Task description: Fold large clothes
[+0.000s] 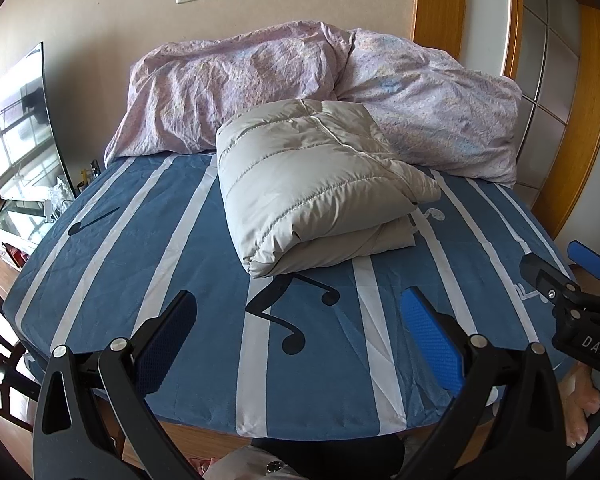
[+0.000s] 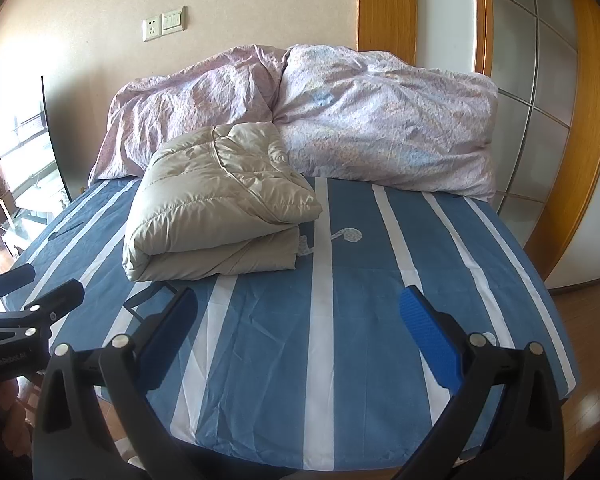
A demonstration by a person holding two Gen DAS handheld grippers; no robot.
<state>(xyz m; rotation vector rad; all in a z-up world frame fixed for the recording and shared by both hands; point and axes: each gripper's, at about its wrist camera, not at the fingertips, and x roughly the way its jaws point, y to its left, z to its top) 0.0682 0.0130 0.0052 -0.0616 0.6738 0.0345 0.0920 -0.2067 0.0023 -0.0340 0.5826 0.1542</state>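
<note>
Bed (image 1: 140, 280): 1 folded jacket (image 1: 312, 184), 2 open grippers.

We hold our left gripper (image 1: 300, 340) and right gripper (image 2: 300, 340) side by side, near, level, jaws spread wide, gripping nothing.

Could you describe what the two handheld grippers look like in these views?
Both are alike: the left gripper and right gripper have black angular plastic arms with triangular cut-outs and silver pivot bolts. Each finger carries a textured blue pad. The bodies bear white lettering, only partly legible. No cables or sleeves show.
</note>
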